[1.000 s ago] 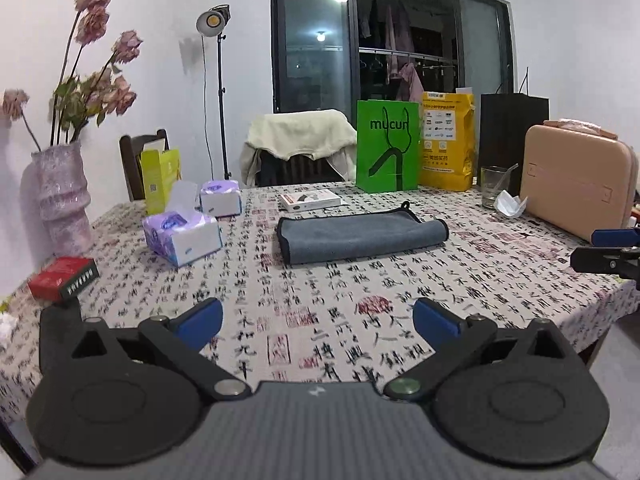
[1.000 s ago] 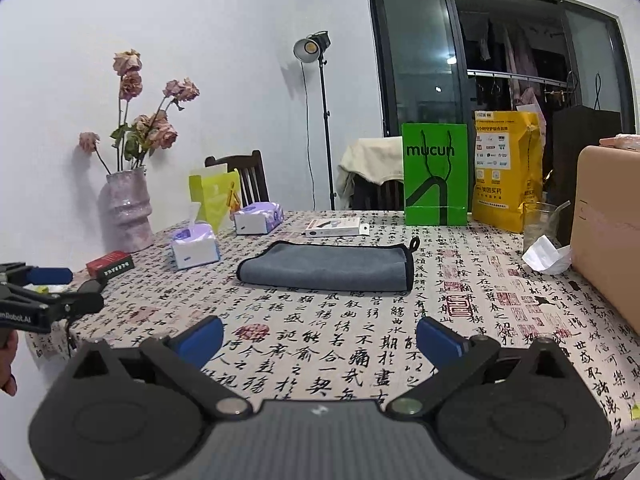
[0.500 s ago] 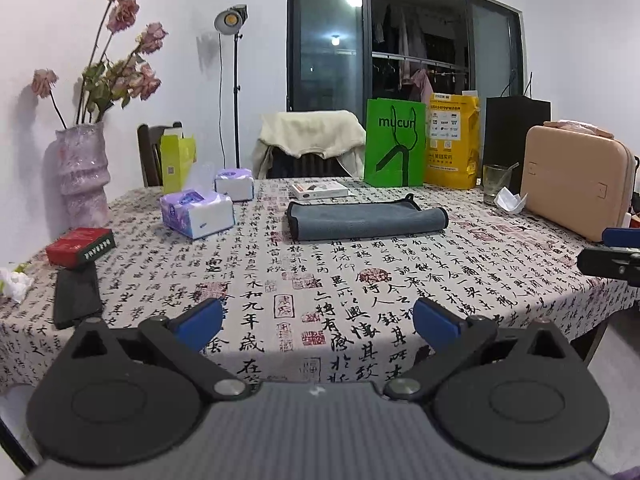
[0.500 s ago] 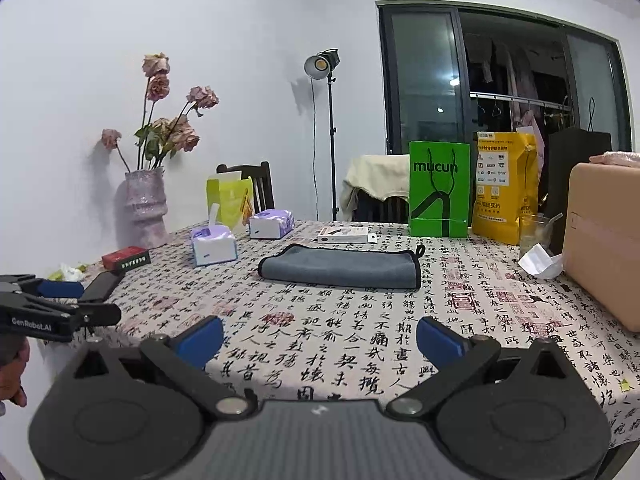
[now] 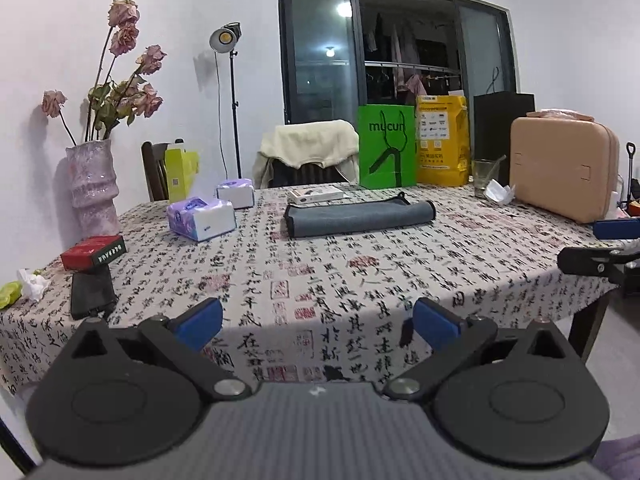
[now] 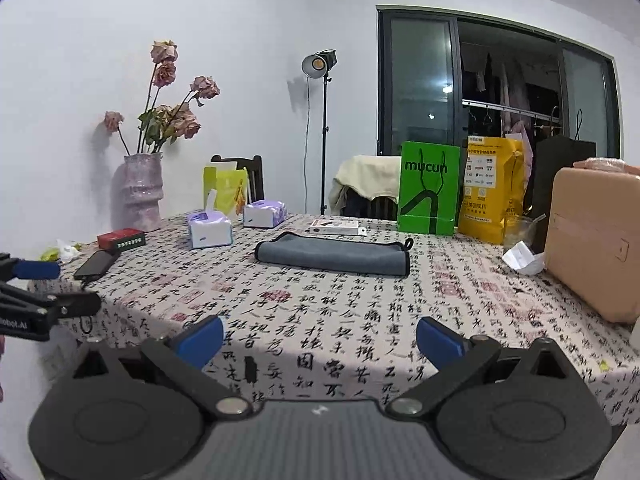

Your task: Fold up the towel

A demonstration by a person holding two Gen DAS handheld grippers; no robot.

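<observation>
A grey towel [image 5: 358,218] lies folded into a long strip on the far middle of the table; it also shows in the right wrist view [image 6: 332,254]. My left gripper [image 5: 318,324] is open and empty, off the table's near edge, far from the towel. My right gripper [image 6: 320,342] is open and empty, also at the near edge. Each gripper shows at the side of the other's view: the right one [image 5: 600,248] and the left one [image 6: 44,292].
On the patterned tablecloth [image 5: 320,272] stand two tissue packs [image 5: 202,218], a red box [image 5: 94,252], a black phone [image 5: 92,292], a vase of dried roses [image 5: 92,188], a white box [image 5: 316,195], green and yellow bags [image 5: 386,146], a glass [image 5: 484,176] and a tan case [image 5: 560,168].
Both grippers have drawn back from the table and away from the towel, so more of the near edge and the left side shows. The towel has not moved.
</observation>
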